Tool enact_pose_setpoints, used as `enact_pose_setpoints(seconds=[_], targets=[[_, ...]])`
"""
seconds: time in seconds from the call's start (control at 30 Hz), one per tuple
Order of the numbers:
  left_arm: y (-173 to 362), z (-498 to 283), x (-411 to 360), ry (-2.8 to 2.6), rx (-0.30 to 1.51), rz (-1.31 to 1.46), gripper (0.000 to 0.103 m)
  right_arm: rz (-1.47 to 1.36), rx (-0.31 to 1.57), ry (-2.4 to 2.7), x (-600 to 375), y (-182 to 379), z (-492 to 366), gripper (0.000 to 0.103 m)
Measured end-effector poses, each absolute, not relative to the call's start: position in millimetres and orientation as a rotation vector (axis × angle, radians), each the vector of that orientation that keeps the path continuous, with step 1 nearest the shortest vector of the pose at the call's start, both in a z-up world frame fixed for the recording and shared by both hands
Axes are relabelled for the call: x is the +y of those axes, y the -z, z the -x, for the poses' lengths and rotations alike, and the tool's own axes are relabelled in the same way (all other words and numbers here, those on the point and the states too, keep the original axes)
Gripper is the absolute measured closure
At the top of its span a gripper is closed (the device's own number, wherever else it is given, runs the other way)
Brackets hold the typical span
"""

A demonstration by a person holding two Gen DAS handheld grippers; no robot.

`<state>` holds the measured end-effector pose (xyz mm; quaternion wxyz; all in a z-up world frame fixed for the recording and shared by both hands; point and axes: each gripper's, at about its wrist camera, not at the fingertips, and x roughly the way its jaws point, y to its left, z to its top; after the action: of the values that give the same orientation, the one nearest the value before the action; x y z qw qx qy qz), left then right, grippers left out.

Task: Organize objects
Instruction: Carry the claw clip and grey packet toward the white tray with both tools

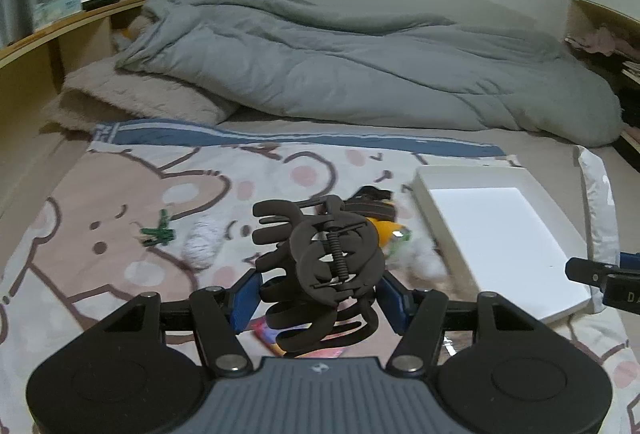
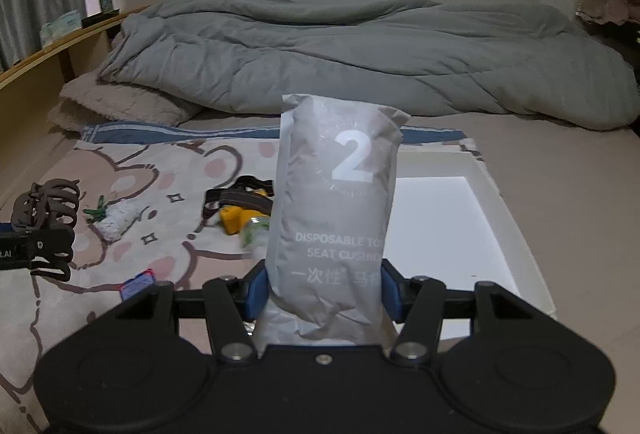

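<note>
In the left wrist view, a dark brown hair claw clip is clamped between the blue pads of the left gripper and is carried above the cartoon-bear blanket. Beyond it on the blanket are scattered a green clip, a white fluffy item and a yellow object under a dark strap. A white tray lies to the right (its floor bare), and the right gripper's tip is seen at the right edge.

In the right wrist view, a grey packet printed with a large "2" is gripped upright by the right gripper, in front of the tray. A grey duvet is bunched behind.
</note>
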<state>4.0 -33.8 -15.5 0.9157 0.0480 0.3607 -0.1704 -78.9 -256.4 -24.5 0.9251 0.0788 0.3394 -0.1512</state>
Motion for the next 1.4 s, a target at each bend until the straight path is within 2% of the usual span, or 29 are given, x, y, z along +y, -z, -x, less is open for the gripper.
enact_pose_setpoints(seconds=[0.7,1.0,1.4], targets=[[6,18,-104,0.53,0.712,-0.046,0.04,-0.098,0.685,0.426,-307,18,95,0.045],[7,11,-154,0.618,0.685,-0.092,0.04,-0.092,0.688,0.444,-332,45,76,0.045],[67,-13,-240,0.7,0.838,-0.036,0.04,-0.03,0.769,0.389,-362,72,83,0.045]])
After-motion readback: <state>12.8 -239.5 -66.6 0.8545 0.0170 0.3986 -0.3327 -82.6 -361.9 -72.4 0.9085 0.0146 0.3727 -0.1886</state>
